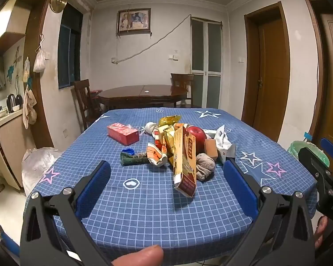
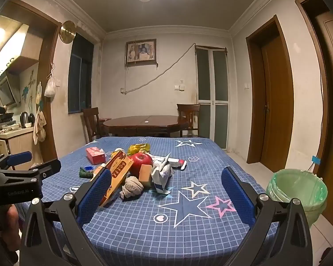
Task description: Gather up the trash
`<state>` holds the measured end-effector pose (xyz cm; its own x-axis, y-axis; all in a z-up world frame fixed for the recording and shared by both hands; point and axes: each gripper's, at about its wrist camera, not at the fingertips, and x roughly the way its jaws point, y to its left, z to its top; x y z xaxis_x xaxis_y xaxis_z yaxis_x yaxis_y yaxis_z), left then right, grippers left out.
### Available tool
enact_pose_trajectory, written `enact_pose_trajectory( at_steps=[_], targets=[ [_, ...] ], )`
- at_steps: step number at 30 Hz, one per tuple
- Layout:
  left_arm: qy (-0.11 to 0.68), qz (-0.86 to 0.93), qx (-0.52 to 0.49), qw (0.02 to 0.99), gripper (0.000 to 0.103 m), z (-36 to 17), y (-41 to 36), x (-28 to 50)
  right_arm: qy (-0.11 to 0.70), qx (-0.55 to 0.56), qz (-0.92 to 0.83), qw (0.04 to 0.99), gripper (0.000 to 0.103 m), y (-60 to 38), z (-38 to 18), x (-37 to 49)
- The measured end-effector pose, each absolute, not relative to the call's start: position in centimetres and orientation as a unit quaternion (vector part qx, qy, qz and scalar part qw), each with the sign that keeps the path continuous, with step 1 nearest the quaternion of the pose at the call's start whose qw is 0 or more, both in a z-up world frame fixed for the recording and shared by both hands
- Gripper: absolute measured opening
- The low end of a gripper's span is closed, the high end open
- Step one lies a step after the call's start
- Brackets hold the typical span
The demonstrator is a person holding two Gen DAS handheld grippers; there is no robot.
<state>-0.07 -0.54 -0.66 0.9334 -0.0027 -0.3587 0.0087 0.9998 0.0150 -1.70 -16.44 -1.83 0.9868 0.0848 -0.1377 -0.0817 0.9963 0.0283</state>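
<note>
My left gripper [image 1: 166,190] and right gripper [image 2: 166,196]: both spread, empty | trash pile [image 1: 179,146] mid-table on blue star-print tablecloth [image 1: 144,210] | green-lined bin [image 2: 297,190] on floor just right of table | dining table [image 2: 144,122] by far wall.

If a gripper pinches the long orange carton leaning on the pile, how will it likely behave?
The orange carton looks like thin cardboard with an opened end, so probably light and crushable. It leans on the pile by the apple, so a push would likely topple it. Both grippers hang open, short of it.

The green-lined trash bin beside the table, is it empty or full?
Cannot tell fully: the trash bin stands open, and only green liner shows inside; its bottom is hidden.
</note>
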Motion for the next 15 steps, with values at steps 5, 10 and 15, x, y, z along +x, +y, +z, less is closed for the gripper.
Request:
enact_pose_trajectory(
  at_steps=[5,10,15],
  targets=[
    [0.184,-0.003,0.006,0.983,0.098,-0.57,-0.38,-0.02,0.070,0.011,0.042,0.997,0.099,-16.25,-1.74,-1.64],
    [0.184,-0.004,0.005,0.983,0.098,-0.50,-0.31,0.12,0.072,0.010,0.041,0.997,0.099,-15.71,-2.46,-1.07],
    [0.184,-0.004,0.005,0.983,0.098,-0.50,-0.29,0.10,0.073,0.009,0.039,0.997,0.099,-15.68,-2.51,-1.06]
  ],
)
